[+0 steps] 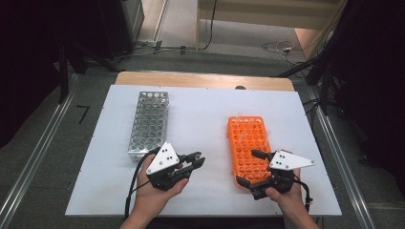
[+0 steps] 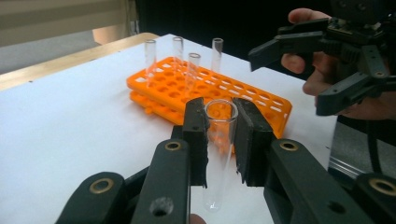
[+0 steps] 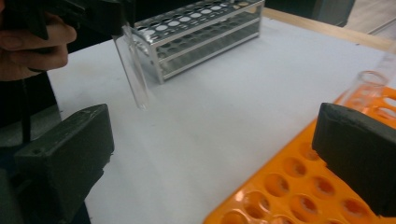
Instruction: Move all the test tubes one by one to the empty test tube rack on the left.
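Note:
My left gripper (image 2: 220, 116) is shut on a clear glass test tube (image 2: 219, 140), which stands upright between its black pads with its mouth on top. In the high view the left gripper (image 1: 199, 159) is over the white board between the two racks. The same tube (image 3: 133, 70) hangs tilted in the right gripper view, in front of the metal rack (image 3: 196, 32). My right gripper (image 1: 246, 167) stands open over the near end of the orange rack (image 1: 248, 138), with nothing between its jaws (image 3: 212, 154). Several clear tubes (image 2: 191, 70) stand in the orange rack's far end.
The metal rack (image 1: 149, 124) stands at the left of the white board (image 1: 205, 109), all its holes vacant as far as I can see. The board lies on a wooden table (image 1: 205, 80). Cables trail over the floor beyond (image 1: 277, 47).

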